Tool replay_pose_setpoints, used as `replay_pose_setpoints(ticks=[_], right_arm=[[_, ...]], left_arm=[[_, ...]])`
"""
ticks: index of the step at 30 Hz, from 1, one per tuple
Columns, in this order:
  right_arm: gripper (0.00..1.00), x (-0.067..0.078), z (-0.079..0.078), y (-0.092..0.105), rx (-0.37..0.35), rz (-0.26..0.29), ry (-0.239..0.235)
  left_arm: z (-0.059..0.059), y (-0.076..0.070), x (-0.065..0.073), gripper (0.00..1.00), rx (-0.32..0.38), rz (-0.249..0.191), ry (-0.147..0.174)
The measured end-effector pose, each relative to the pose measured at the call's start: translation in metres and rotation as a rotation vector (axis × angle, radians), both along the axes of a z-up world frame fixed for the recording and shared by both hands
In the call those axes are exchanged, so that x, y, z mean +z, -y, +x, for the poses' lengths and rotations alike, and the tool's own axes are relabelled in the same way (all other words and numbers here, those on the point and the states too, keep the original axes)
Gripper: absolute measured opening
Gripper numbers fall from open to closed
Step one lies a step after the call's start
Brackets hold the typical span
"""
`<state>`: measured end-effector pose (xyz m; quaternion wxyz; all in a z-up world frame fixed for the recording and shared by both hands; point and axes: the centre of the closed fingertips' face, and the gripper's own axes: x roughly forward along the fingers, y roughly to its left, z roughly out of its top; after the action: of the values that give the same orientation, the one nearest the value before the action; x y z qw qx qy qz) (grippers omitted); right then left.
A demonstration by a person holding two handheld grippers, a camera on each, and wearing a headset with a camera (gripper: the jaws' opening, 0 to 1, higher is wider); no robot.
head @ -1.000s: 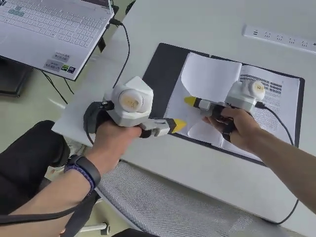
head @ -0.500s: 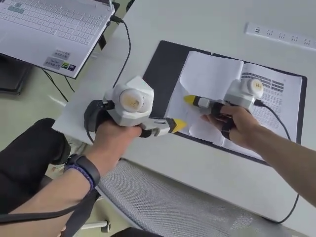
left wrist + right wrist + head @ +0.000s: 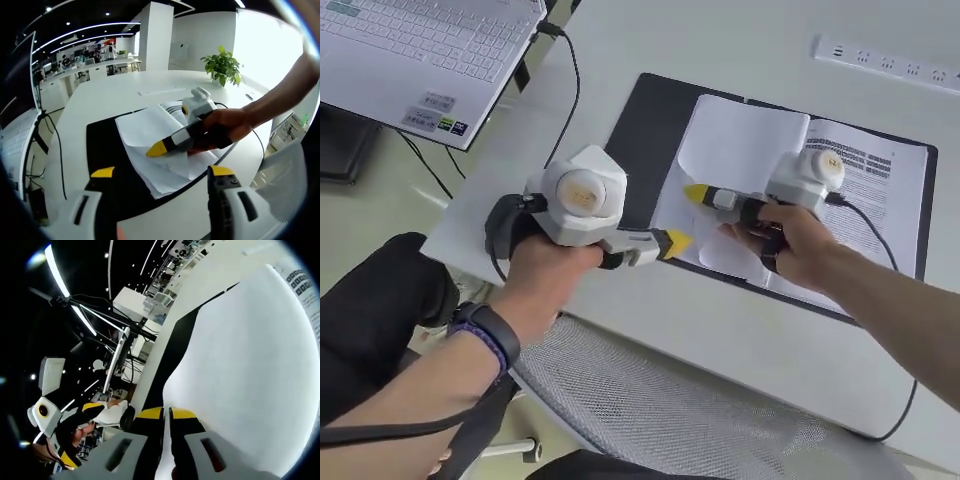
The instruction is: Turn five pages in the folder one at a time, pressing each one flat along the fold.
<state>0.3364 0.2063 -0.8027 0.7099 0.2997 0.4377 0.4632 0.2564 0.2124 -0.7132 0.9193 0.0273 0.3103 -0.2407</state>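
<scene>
White counter [image 3: 740,40] bears an open black folder [image 3: 645,130]; your right hand-held gripper [image 3: 692,194] pinches its white paper page [image 3: 745,150], while your left hand-held gripper [image 3: 162,172] hovers spread wide over the counter's near edge.

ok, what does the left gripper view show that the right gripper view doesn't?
Left gripper view adds: green potted plant, white power strip, the hand holding the right gripper. Right gripper view adds: that gripper's jaws shut on the lifted white page, close up. Both: black folder, the page, the open left gripper.

Page [image 3: 745,140] common to all three views
</scene>
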Motion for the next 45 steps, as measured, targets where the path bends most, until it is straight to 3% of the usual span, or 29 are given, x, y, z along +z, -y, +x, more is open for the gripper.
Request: replay_pose_setpoints(ticks=[2, 5, 11, 13, 17, 21, 27, 32, 35, 45], right_arm=[[0.11, 0.007, -0.004, -0.001, 0.039, 0.016, 0.046], [0.19, 0.010, -0.007, 0.000, 0.049, 0.011, 0.060], [0.22, 0.020, -0.015, 0.003, 0.044, 0.013, 0.065], [0.23, 0.032, -0.023, 0.003, 0.054, 0.015, 0.078], [0.26, 0.037, -0.021, 0.004, 0.074, 0.013, 0.100], [0.29, 0.056, -0.028, 0.005, 0.077, 0.027, 0.121], [0.31, 0.061, -0.024, 0.010, 0.091, 0.026, 0.154], [0.31, 0.064, -0.023, 0.017, 0.088, 0.021, 0.171], [0.31, 0.068, -0.023, 0.022, 0.091, 0.011, 0.189], [0.28, 0.074, -0.002, 0.050, 0.050, -0.007, 0.232]], left_arm=[[0.003, 0.000, -0.002, 0.71, -0.002, 0.017, 0.005], [0.007, 0.004, -0.003, 0.69, -0.011, 0.009, 0.004], [0.017, 0.009, -0.005, 0.63, -0.033, 0.021, 0.007], [0.020, 0.013, -0.003, 0.61, -0.038, 0.017, 0.012], [0.025, 0.020, -0.002, 0.61, -0.051, 0.010, 0.016], [0.026, 0.026, -0.002, 0.60, -0.068, 0.009, 0.016], [0.027, 0.030, -0.003, 0.58, -0.083, 0.008, 0.019], [0.027, 0.029, -0.012, 0.54, -0.089, 0.015, 0.008], [0.027, 0.026, -0.017, 0.47, -0.091, 0.022, 0.001], [0.020, 0.018, -0.041, 0.26, -0.093, 0.041, -0.052]])
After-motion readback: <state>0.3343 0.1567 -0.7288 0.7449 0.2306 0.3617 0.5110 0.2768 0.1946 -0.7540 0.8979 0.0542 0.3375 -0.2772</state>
